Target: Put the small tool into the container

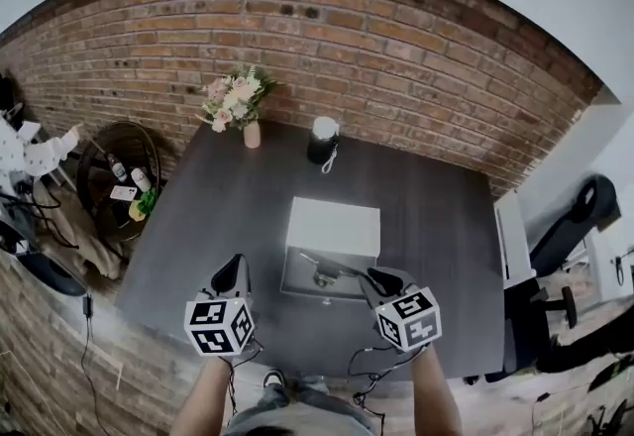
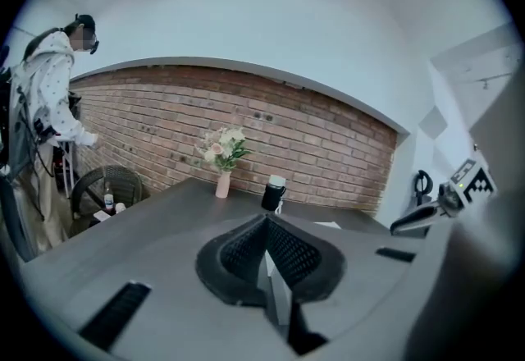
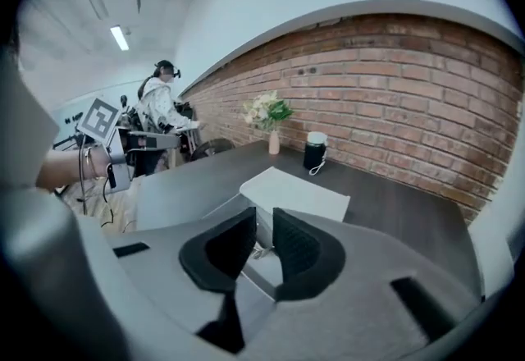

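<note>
A white container [image 1: 289, 275] stands open in the middle of the dark table, its lid [image 1: 334, 226] folded back. The small metal tool [image 1: 323, 274] lies inside it. My right gripper [image 1: 376, 278] hovers at the container's near right corner. In the right gripper view its jaws [image 3: 264, 224] stand a narrow gap apart with nothing pressed between them, and the tool [image 3: 261, 252] shows through the gap, down in the container [image 3: 299, 195]. My left gripper [image 1: 231, 275] is to the left of the container, over bare table. Its pads [image 2: 246, 257] meet at the tip with nothing between them.
A pink vase of flowers [image 1: 250, 132] and a black cylinder with a white top [image 1: 323, 140] stand at the table's far edge. A wicker stand with bottles [image 1: 119, 176] is off the left side, a white unit [image 1: 512, 238] off the right. A person [image 2: 51, 89] stands far left.
</note>
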